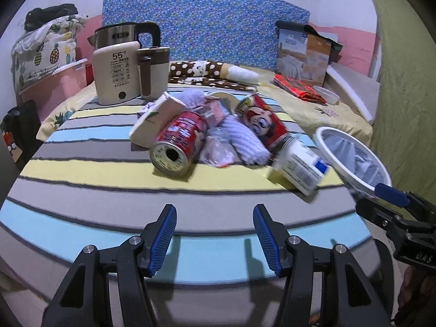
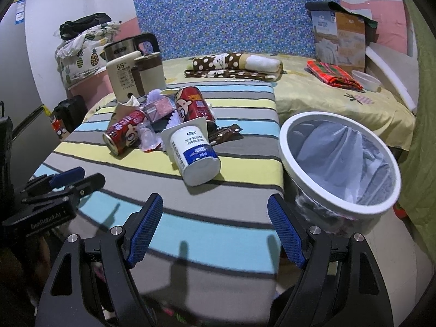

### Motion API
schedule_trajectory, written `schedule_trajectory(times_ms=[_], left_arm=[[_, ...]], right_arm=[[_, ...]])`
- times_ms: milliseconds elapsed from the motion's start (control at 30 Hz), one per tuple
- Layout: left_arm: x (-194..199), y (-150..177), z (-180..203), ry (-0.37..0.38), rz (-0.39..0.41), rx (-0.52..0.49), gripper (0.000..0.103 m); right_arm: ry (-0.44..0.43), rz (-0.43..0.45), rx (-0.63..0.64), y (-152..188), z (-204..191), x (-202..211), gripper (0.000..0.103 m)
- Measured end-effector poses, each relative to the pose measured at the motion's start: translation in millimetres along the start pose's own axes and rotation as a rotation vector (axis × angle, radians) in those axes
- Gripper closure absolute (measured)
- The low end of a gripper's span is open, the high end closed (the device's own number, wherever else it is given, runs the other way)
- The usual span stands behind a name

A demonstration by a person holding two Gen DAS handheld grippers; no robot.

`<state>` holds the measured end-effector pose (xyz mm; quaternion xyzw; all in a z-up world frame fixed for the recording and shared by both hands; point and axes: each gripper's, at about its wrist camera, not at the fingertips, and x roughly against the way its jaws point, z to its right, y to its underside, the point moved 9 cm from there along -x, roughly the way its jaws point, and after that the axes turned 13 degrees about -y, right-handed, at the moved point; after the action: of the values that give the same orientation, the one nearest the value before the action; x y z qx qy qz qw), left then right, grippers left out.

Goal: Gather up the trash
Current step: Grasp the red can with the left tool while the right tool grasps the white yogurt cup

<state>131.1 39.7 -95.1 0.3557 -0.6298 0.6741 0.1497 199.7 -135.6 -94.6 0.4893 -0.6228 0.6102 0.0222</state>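
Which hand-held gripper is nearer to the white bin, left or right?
Right. The right hand-held gripper is open just beside the white bin; the left hand-held gripper is open farther off, across the striped mat.

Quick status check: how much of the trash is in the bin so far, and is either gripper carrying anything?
Little looks done: the bin shows mostly liner, though something dark sits low behind its clear side. Nothing is in hand; the left gripper and right gripper are both open and empty. Left on the striped cover: the yogurt cup, two red cans, the paper box, the brown wrapper and plastic scraps.
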Motion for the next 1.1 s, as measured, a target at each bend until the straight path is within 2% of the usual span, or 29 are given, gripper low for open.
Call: schedule_trajectory(times_ms=[300, 533, 600, 633, 767, 800, 867, 1100], left_arm=[[-44, -32, -26, -0.027, 0.001, 0.012, 0.042], [-66, -46, -30, 0.000, -0.004, -0.003, 0.041], [-74, -47, -29, 0.010, -0.028, -0.003, 0.041], [-79, -46, -28, 0.025, -0.053, 0.001, 0.041], [-88, -44, -24, 0.054, -0.104, 0.002, 0.041], [-89, -44, -24, 0.063, -0.109, 0.004, 0.045], [-90, -46, -25, 0.061, -0.105, 0.008, 0.050], [-72, -47, -30, 0.032, -0.036, 0.030, 0.051]], right_arm=[[-0.047, -0.039, 0.039, -10, -3, -29, 0.023], [-0.070, -0.076, 0.057, -16, -2, -47, 0.023], [-0.077, -0.086, 0.054, -15, -2, -49, 0.023], [-0.079, -0.091, 0.053, -15, -1, -50, 0.025], [-0.103, -0.108, 0.036, -13, -1, -52, 0.043], [-0.103, -0.109, 0.038, -14, -2, -51, 0.045], [-0.105, -0.107, 0.038, -14, -2, -51, 0.045], [-0.130, -0.091, 0.028, -14, -9, -43, 0.046]])
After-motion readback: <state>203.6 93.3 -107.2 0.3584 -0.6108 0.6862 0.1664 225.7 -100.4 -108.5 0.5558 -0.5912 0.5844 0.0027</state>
